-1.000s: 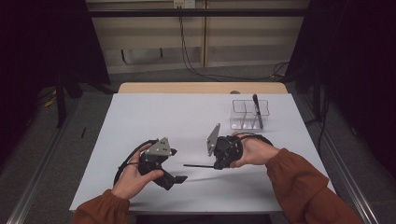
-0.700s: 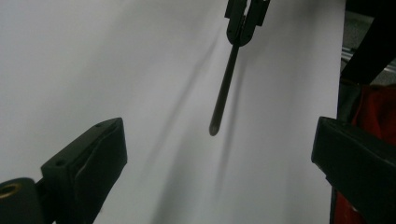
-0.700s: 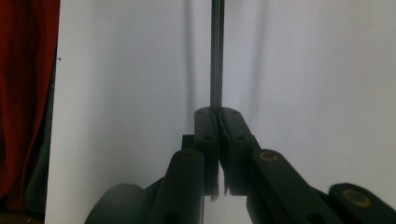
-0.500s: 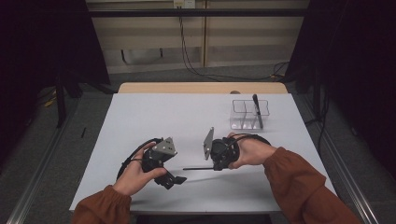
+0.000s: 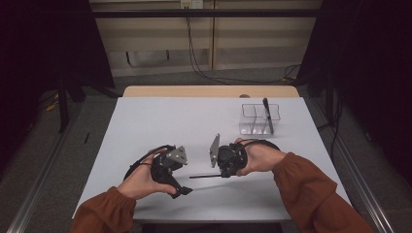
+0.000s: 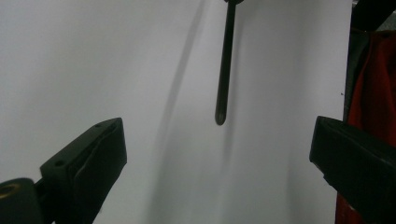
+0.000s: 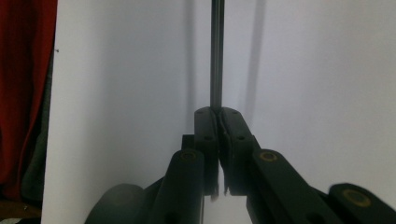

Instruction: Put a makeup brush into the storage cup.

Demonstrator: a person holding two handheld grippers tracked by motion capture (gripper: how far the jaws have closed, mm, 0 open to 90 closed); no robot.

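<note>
the right gripper [image 5: 224,171] has its jaws closed tight on one end of a thin black pen [image 5: 204,176], holding it level just above the white table [image 5: 160,121], tip pointing toward the left gripper [image 5: 183,191]. the left gripper's jaws stand wide apart, holding nothing, the pen's tip [image 6: 220,116] just ahead between them

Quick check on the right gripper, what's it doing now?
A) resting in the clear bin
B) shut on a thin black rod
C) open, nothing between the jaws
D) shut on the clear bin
B: in the right gripper view the right gripper has its jaws pressed together on the thin black rod, which sticks out ahead over the white table.
</note>
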